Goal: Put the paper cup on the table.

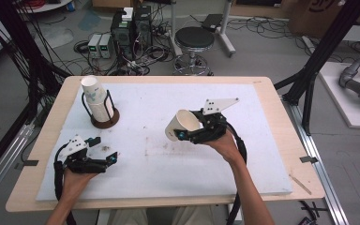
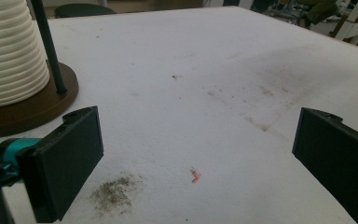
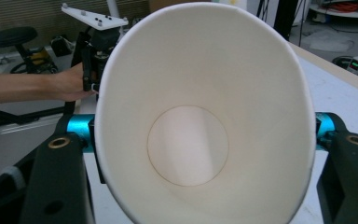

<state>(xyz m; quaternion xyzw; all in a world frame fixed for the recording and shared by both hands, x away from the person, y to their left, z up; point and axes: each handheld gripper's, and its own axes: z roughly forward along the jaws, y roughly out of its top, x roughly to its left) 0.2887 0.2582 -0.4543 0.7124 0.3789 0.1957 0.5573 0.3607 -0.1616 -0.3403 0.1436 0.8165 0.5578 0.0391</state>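
Centre-right of the high view: right gripper [image 1: 187,132] held raised, clamping paper cup [image 1: 182,124] sideways, mouth squeezed oval. Lower left, left gripper [image 1: 104,150] rests low, jaws wide, empty.

The paper cup [image 1: 183,123] was plain white inside and out. The cup stack [image 1: 95,96] was white with a faint green print, standing in a black wire holder on a dark brown base [image 1: 105,120]. Both grippers were black with teal accents. The white foam mat [image 1: 178,140] carried grey smudges and an orange fleck [image 2: 195,176].
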